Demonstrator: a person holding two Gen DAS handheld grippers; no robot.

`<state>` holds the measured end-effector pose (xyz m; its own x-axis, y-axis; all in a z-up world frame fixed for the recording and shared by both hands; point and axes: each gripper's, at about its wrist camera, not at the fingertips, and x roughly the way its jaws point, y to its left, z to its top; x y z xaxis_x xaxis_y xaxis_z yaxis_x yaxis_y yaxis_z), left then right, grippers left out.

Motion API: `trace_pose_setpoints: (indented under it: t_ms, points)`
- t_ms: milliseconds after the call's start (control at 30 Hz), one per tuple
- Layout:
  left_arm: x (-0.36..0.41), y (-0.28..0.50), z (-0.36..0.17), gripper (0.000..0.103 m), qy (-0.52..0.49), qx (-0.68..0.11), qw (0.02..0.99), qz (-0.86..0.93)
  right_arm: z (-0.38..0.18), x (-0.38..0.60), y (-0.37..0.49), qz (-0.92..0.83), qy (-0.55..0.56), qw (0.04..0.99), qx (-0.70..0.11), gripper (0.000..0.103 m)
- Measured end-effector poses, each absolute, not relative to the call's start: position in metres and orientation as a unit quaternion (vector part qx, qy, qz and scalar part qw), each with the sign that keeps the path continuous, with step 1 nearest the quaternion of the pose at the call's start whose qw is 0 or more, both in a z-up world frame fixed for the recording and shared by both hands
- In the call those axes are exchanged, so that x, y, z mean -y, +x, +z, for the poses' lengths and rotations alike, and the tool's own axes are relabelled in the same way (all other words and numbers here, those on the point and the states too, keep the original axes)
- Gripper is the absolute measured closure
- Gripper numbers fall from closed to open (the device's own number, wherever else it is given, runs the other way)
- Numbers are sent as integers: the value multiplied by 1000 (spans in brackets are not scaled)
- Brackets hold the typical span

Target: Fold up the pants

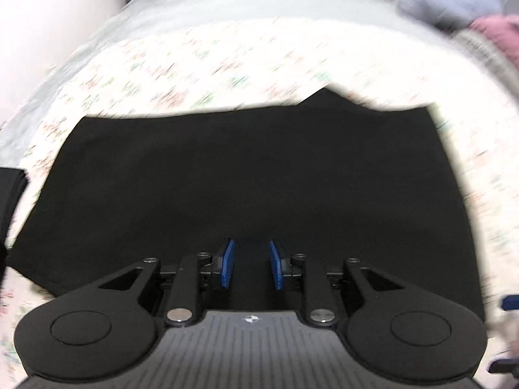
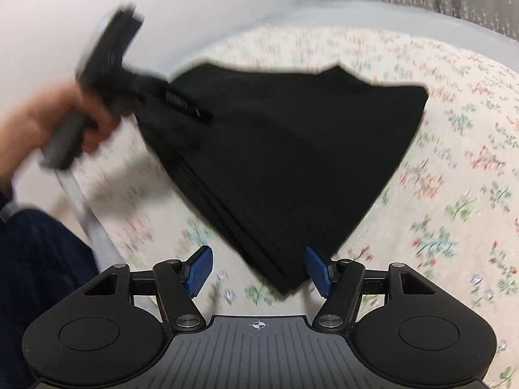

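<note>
Two grippers work over black folded pants point(image 2: 285, 149) lying on a floral bedspread point(image 2: 454, 168). The right gripper point(image 2: 259, 270) has its blue fingers point(image 2: 198, 270) spread wide, a corner of the stacked pants lying between them, nearer the right finger. The left gripper point(image 1: 251, 265), fingers slightly parted and holding nothing, hovers above the dark cloth, which stretches ahead of them.
</note>
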<state>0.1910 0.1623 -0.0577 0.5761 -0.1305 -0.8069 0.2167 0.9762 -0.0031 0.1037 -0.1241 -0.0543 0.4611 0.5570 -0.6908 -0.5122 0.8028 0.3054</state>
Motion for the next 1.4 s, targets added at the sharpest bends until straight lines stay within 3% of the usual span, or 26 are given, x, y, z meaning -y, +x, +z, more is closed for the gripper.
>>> trace_pose_setpoints:
  t_ms: [267, 333, 367, 400, 800, 867, 1133, 1400]
  points:
    - [-105, 186, -73, 76, 11, -432, 885, -172, -58, 171, 123, 272, 120, 877, -376, 41]
    - [-100, 194, -92, 76, 15, -445, 879, -169, -73, 165, 127, 261, 107, 873, -398, 59]
    - [-101, 196, -98, 76, 18, -447, 879, -166, -80, 158, 128, 256, 84, 872, -409, 73]
    - [-101, 195, -103, 76, 22, -439, 882, -167, -87, 151, 128, 252, 60, 871, -419, 78]
    - [-116, 204, -118, 76, 7, -432, 884, -177, -89, 146, 110, 254, 20, 864, -434, 79]
    - [-116, 188, -109, 76, 3, -433, 884, -174, -88, 163, 109, 249, 81, 863, -431, 74]
    - [-116, 185, -105, 76, -12, -438, 882, -170, -117, 204, 123, 241, 361, 796, -421, 73]
    - [-119, 184, -105, 76, -24, -441, 880, -172, -143, 178, 124, 219, 430, 766, -424, 76]
